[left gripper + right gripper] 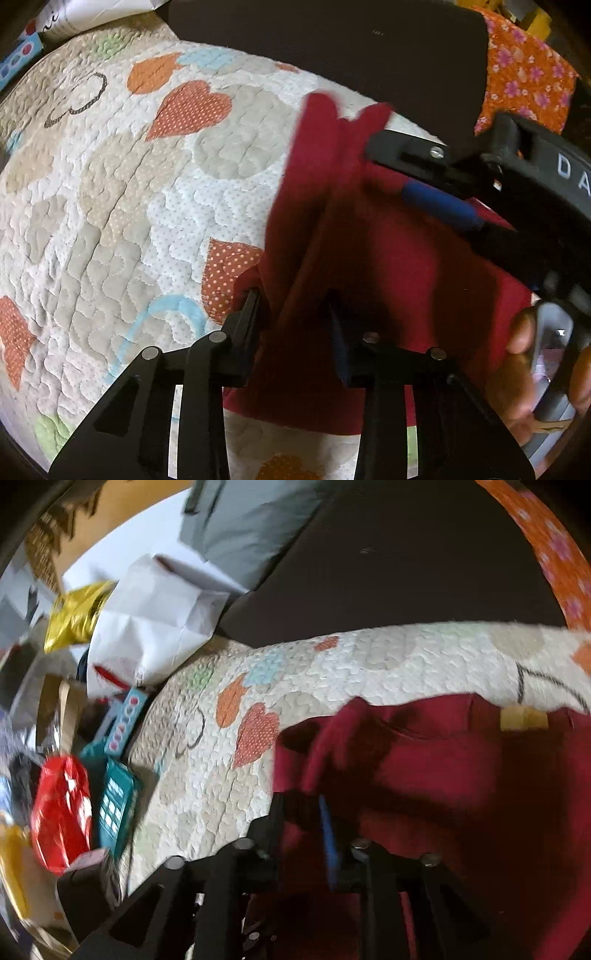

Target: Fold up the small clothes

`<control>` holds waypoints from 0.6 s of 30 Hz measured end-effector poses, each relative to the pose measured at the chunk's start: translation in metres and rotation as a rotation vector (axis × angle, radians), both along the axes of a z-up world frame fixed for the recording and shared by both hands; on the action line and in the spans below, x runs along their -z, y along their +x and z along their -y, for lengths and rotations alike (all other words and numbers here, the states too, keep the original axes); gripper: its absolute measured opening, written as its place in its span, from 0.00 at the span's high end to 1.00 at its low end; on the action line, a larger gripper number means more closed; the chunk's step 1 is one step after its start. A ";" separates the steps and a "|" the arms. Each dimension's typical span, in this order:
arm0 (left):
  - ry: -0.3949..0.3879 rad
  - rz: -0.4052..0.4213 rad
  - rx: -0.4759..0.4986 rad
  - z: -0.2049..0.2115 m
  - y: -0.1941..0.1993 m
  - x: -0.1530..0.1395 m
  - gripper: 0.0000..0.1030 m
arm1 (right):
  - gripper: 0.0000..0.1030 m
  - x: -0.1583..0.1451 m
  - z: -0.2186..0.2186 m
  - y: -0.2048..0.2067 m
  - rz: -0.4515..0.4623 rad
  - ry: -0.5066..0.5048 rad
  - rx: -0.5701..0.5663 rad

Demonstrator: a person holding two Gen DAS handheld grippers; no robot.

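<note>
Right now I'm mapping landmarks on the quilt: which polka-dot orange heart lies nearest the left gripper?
The dotted heart partly tucked under the red garment, just left of the left gripper; the others lie farther off.

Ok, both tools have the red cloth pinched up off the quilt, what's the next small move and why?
Probably carry the raised edge across and lay it down. The left tool and right tool both grip a lifted fold of the red garment, with the rest lying on the quilt.

One red garment (pixel 388 258), two grippers, one quilt (pixel 110 203).
</note>
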State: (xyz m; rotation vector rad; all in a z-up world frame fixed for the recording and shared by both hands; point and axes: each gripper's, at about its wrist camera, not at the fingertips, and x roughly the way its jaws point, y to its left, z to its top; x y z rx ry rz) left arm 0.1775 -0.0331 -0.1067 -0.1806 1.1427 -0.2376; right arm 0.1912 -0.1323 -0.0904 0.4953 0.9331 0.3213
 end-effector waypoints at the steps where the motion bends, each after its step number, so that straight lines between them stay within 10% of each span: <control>1: -0.003 0.005 0.002 0.000 -0.003 -0.001 0.70 | 0.47 0.001 0.000 0.000 -0.021 0.012 0.014; 18: 0.030 0.042 0.048 -0.014 -0.022 -0.008 0.70 | 0.46 0.019 -0.038 0.022 -0.132 -0.096 -0.166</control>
